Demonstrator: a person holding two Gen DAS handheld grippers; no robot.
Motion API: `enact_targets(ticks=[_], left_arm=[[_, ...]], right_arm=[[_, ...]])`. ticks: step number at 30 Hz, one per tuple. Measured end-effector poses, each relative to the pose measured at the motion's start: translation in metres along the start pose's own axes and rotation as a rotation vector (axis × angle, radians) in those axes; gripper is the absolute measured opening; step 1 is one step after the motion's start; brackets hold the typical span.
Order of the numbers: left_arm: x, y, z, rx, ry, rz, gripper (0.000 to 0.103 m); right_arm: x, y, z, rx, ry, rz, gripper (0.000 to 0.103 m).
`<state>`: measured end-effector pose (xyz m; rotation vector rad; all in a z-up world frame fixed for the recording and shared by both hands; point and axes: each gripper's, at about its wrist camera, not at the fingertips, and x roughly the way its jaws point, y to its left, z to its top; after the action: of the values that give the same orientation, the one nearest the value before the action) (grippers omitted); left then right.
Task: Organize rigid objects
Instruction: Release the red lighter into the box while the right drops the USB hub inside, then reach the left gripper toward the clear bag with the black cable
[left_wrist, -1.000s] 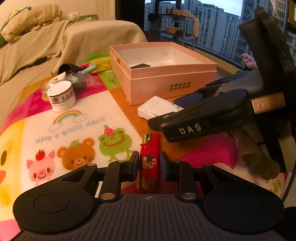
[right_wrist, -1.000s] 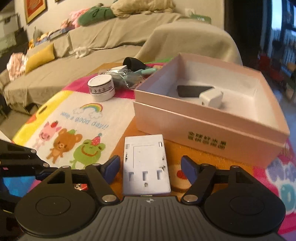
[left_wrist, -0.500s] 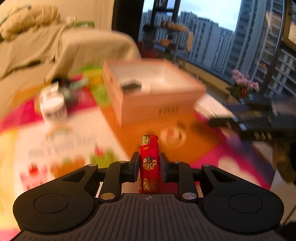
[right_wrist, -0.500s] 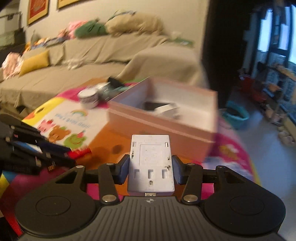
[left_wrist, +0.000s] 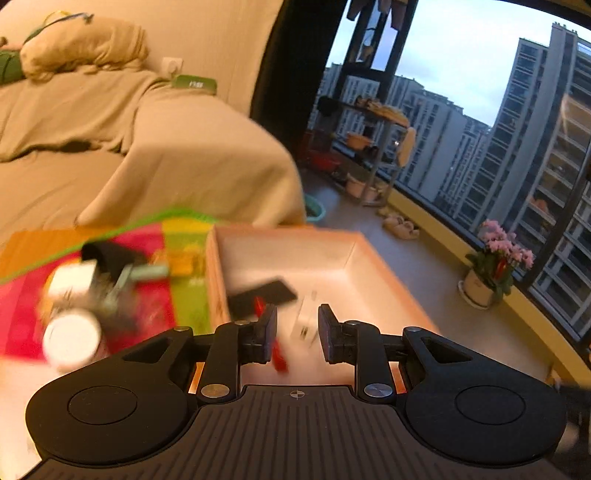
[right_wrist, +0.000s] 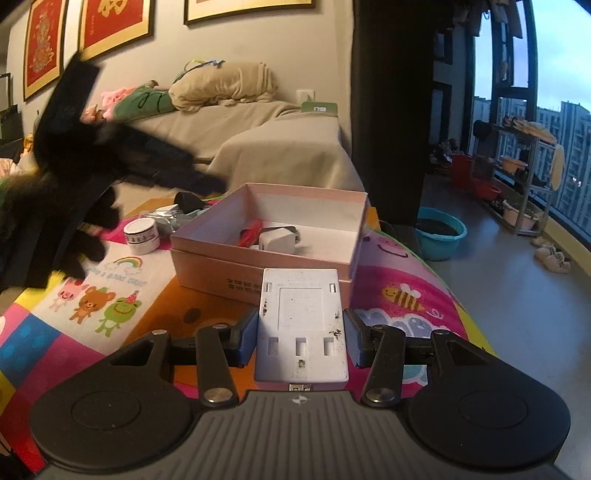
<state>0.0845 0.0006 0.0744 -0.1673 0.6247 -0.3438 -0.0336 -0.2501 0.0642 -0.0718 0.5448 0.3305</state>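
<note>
My left gripper (left_wrist: 294, 328) is open above the pink box (left_wrist: 365, 266). The red lighter (left_wrist: 277, 356), blurred, is loose below the left finger, inside the box; it also shows in the right wrist view (right_wrist: 248, 234) beside a white charger (right_wrist: 275, 242). A dark flat item (left_wrist: 264, 295) lies in the box. My right gripper (right_wrist: 301, 332) is shut on a white flat plastic plate (right_wrist: 301, 325), held above the mat short of the pink box (right_wrist: 229, 266). The left gripper and hand (right_wrist: 92, 177) show blurred at the left.
A white round tin (right_wrist: 141, 230) and a dark cluttered bundle (right_wrist: 184, 210) sit on the colourful cartoon mat (right_wrist: 110, 295) left of the box. A draped sofa (right_wrist: 258, 140) stands behind. The floor, a blue basin (right_wrist: 439, 230) and a window lie to the right.
My left gripper moved forward over the box and opened, and the red lighter dropped into the box. My right gripper stayed shut on the white plate and rose a little.
</note>
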Motion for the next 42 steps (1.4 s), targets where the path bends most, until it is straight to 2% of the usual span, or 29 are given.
enact_targets(ticks=[3,7,9,12,14,15,16,20,24,27,29,32,39,42], left_arm=[[-0.022,-0.002,-0.028,0.027,0.031,0.023,0.027],[-0.037,-0.019,-0.065,0.155,0.166,0.101,0.027],[-0.039,-0.022,-0.079,0.176,0.213,0.108,0.027],[-0.04,-0.019,-0.091,0.166,0.256,0.084,0.027],[-0.043,-0.016,-0.096,0.168,0.256,0.089,0.027],[-0.042,-0.014,-0.096,0.17,0.255,0.091,0.027],[-0.041,-0.012,-0.096,0.168,0.255,0.089,0.027],[-0.039,-0.009,-0.094,0.16,0.254,0.079,0.027],[-0.036,-0.005,-0.093,0.149,0.246,0.065,0.027],[-0.03,0.001,-0.092,0.136,0.244,0.06,0.027],[-0.031,0.006,-0.09,0.118,0.225,0.044,0.027],[-0.038,0.022,-0.079,0.061,0.137,0.035,0.029],[-0.049,0.085,-0.052,-0.073,-0.092,0.224,0.028],[-0.046,0.119,-0.037,-0.18,-0.173,0.253,0.028]], right_arm=[[0.004,-0.002,0.008,0.014,-0.007,-0.003,0.047],[0.021,-0.003,0.04,0.018,-0.053,0.009,0.047],[0.039,-0.002,0.062,0.03,-0.051,0.01,0.047],[0.069,0.003,0.085,0.013,-0.047,-0.05,0.047],[0.088,0.011,0.091,-0.009,-0.019,-0.1,0.053],[0.093,0.014,0.09,-0.011,0.004,-0.102,0.062],[0.096,0.017,0.087,-0.006,0.023,-0.088,0.065],[0.091,0.032,0.06,-0.046,0.037,-0.054,0.065],[0.075,0.043,0.036,-0.083,0.018,-0.038,0.075],[0.069,0.048,0.024,-0.093,0.023,-0.02,0.075],[0.069,0.052,0.016,-0.102,0.035,-0.007,0.075],[0.075,0.056,0.008,-0.108,0.049,0.004,0.075],[0.087,0.058,-0.007,-0.074,0.08,0.022,0.076],[0.085,0.054,-0.008,-0.057,0.062,0.033,0.081]])
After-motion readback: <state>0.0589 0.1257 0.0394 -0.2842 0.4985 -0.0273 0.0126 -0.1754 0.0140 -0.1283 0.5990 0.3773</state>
